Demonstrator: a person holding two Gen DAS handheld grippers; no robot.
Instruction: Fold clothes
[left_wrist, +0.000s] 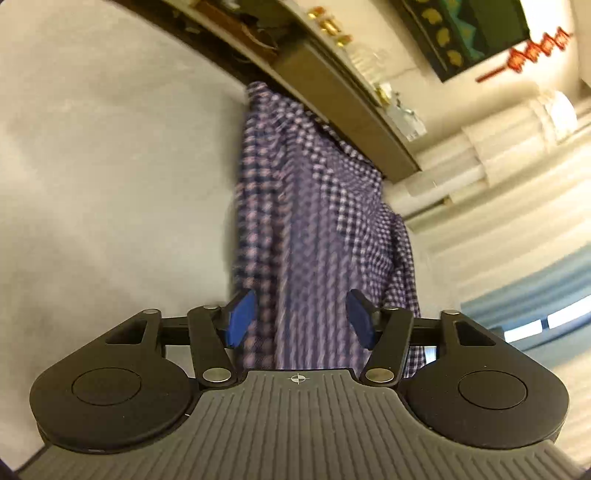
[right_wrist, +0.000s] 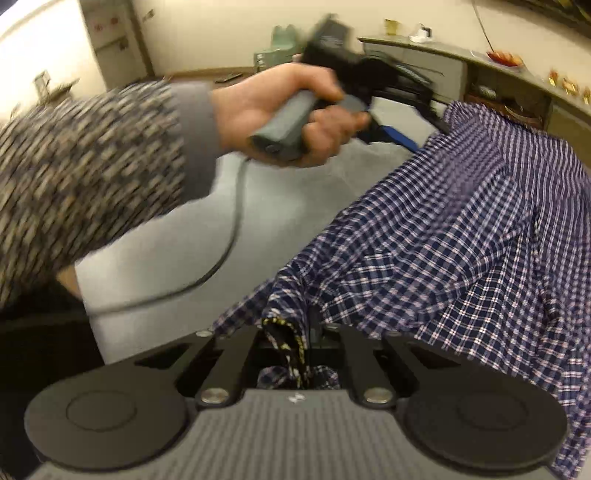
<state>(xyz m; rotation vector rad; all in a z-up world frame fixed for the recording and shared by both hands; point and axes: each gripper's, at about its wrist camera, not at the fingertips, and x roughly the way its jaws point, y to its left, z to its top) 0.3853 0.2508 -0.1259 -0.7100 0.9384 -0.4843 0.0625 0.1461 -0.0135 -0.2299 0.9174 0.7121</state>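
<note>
Right gripper (right_wrist: 295, 343) jaws pinching checked shirt (right_wrist: 461, 236), left gripper (left_wrist: 299, 317) jaws spread above it

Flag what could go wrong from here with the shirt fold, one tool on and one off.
1. Only the right tool is clamped on the plaid shirt, on bunched fabric; a pull could drag the whole shirt across the grey table rather than fold it.
2. The left tool is open with nothing between its pads, so that side is unheld and may sag.
3. The cable hangs near the shirt and might snag.
</note>
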